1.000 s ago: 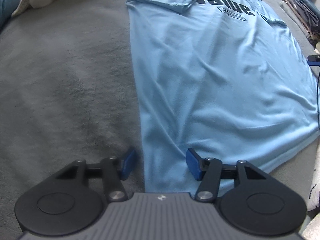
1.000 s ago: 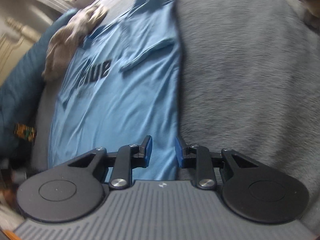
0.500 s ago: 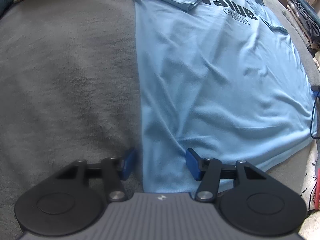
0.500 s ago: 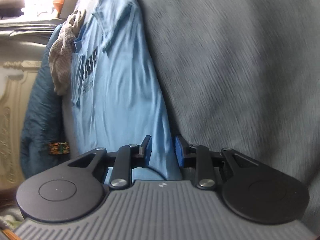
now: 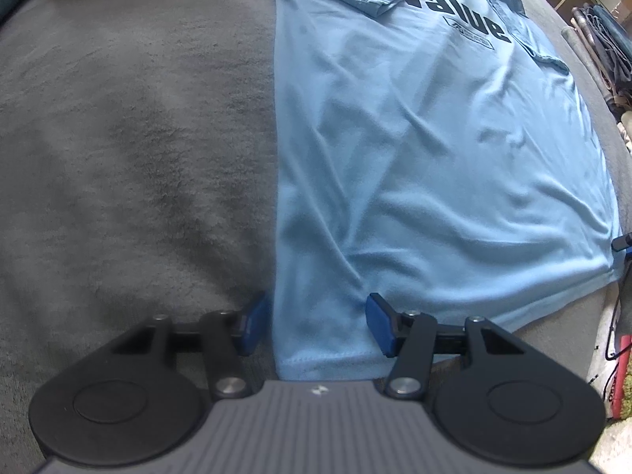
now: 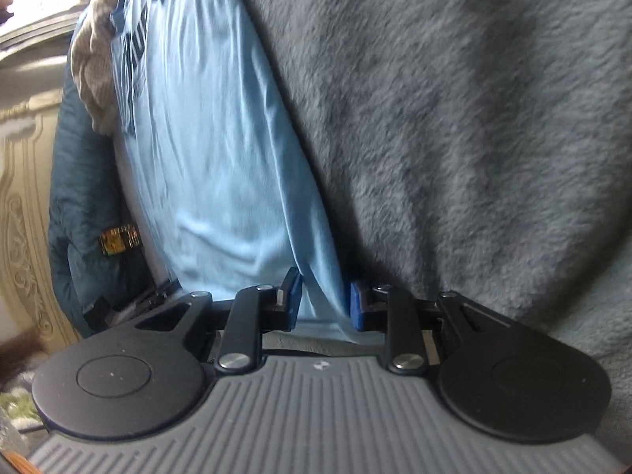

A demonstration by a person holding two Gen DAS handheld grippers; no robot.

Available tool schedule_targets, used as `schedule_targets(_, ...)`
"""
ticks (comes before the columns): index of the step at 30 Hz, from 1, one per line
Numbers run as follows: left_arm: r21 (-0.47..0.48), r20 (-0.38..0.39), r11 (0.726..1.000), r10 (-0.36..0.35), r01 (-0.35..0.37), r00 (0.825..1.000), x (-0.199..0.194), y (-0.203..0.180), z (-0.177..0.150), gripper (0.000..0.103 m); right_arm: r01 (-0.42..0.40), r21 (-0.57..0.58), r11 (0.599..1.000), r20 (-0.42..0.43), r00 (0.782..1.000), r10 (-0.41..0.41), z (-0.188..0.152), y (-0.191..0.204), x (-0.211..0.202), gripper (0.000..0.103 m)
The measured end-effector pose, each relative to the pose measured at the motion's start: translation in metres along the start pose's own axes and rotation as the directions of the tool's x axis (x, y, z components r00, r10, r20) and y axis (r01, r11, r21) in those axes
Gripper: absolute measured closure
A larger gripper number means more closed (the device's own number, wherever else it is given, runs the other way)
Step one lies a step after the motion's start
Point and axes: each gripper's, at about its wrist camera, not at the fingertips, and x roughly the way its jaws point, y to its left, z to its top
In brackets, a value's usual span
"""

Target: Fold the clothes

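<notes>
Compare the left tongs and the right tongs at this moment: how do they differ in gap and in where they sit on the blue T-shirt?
The left tongs gape wide; the right tongs stand narrower. The left straddle the blue T-shirt at one hem corner, the right at the opposite corner. Both have blue pads, bracket cloth unpinched, and hover over the grey blanket.

A grey fuzzy blanket (image 5: 130, 138) spreads under and ahead of the gripper; a teal quilt (image 6: 79, 205) and crumpled beige cloth (image 6: 93, 67) lie far left.

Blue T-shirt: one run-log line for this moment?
blue T-shirt: flat on grey blanket, sleeves folded in | left hand-held gripper: open, straddling hem corner | right hand-held gripper: open, straddling opposite corner
</notes>
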Motion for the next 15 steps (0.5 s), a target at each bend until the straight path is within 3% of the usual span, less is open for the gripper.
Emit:
schedule_targets(5,-0.004,-0.006,1.000,-0.010,0.010,1.000,-0.005,0.004,-0.006,0.051,0.016,-0.036,0.999,-0.051,0.999,-0.017,-0.005,0.008,0.011,0.082)
schedule_targets(15,0.012,-0.035,0.999,-0.032,0.033,0.999,-0.013,0.009,-0.018,0.051,0.015,-0.038,0.999,-0.052,0.998,-0.017,-0.002,0.010,0.015,0.082)
